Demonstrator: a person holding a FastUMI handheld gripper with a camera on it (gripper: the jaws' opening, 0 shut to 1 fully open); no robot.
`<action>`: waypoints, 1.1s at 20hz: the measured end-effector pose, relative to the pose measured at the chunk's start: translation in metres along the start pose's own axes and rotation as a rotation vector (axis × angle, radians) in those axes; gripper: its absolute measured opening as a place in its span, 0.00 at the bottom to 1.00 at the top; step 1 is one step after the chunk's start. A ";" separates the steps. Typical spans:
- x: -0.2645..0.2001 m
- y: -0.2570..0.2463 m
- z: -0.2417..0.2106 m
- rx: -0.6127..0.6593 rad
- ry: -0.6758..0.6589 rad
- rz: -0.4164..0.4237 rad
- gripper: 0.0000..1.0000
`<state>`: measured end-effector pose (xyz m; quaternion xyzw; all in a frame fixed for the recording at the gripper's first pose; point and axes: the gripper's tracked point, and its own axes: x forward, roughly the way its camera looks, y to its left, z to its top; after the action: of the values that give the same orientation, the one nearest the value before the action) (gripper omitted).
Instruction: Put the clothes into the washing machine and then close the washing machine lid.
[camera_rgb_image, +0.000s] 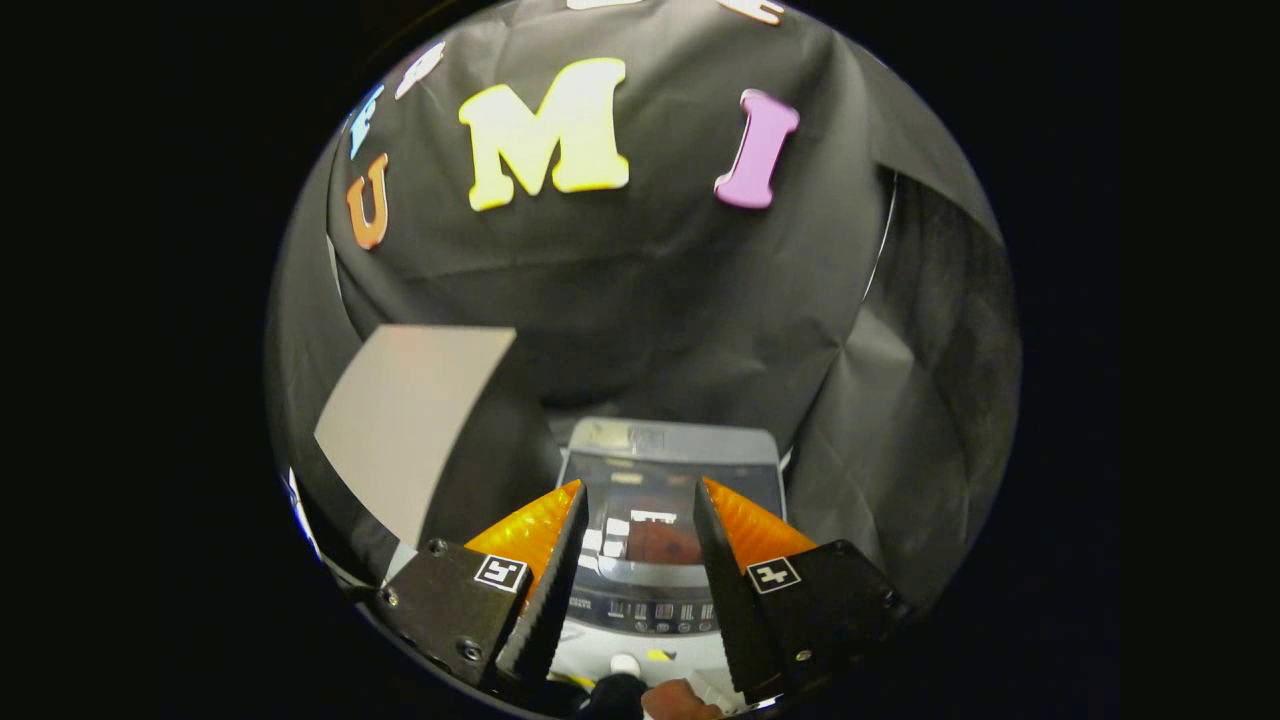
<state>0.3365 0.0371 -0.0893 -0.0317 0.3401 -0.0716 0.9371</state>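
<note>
A staged recording booth: black cloth wall (640, 290) draped close behind a top-loading washing machine (668, 470), a pale board (410, 420) leaning beside it.

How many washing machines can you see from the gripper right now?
1. The washing machine stands below and just ahead of the open gripper, its lid showing between the fingers. Others may be hidden.

**Backdrop & odd bits – booth**

Black cloth wall (640, 300) hung across the back, creased w/ long folds; a second drape (920, 440) overlapped it on one side – rougher texture, deeper wrinkles. A thin white line (884, 240) ran down the seam btwn the two. On the opposite side a plain pale grey panel (410, 420) sat in front of the cloth, tilted, flat, no markings. Below it a small blue-white sliver (300, 510) – too small to ID.
</note>
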 end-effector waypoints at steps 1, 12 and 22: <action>-0.012 0.000 0.006 0.006 -0.041 0.006 0.63; -0.132 -0.003 0.060 -0.006 -0.431 0.061 0.64; -0.205 0.004 0.027 -0.019 -0.620 0.034 0.66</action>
<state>0.1989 0.0736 0.0607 -0.0551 0.0392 -0.0398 0.9969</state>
